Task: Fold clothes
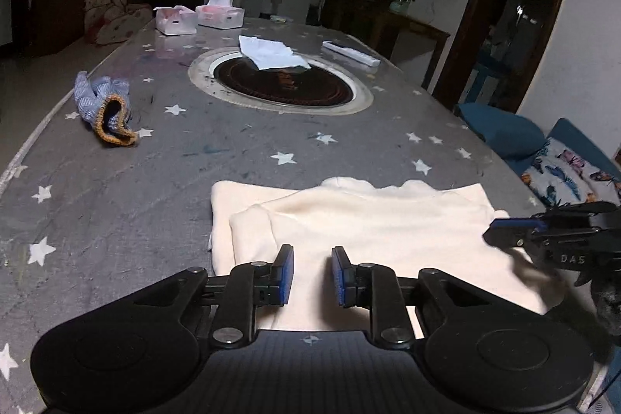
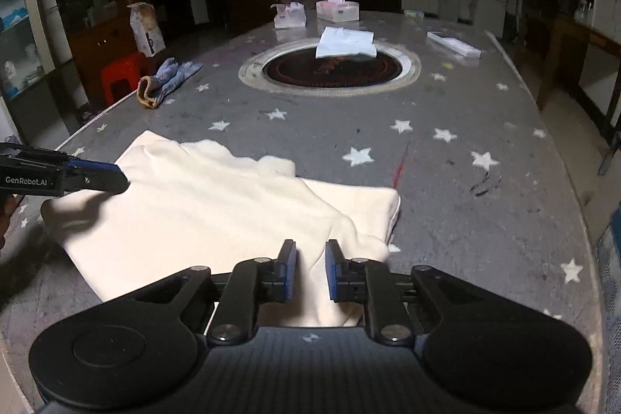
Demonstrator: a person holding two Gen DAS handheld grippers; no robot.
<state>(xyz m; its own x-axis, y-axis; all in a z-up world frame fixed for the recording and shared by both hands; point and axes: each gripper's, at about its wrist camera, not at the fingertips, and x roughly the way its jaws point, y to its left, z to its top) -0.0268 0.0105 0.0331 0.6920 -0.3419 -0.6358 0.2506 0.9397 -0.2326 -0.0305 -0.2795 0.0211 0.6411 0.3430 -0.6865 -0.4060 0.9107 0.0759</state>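
Note:
A cream garment [image 1: 372,220] lies flat and partly folded on the grey star-patterned table [image 1: 155,181], with one sleeve laid over its body. My left gripper [image 1: 312,253] hovers over the garment's near edge, jaws apart and empty. In the right wrist view the same garment [image 2: 202,208] fills the near left, and my right gripper [image 2: 310,249] is open above its near right part with cloth showing between the fingers. The right gripper also shows at the right edge of the left wrist view [image 1: 500,229]. The left gripper shows at the left edge of the right wrist view [image 2: 116,177].
A blue knitted glove [image 1: 103,107] lies at the left. A round inset burner [image 1: 283,84] sits mid-table with a white cloth [image 1: 271,53] on it. Tissue boxes [image 1: 219,12] and a long white box [image 1: 349,53] stand at the far side. A blue sofa [image 1: 543,150] is right of the table.

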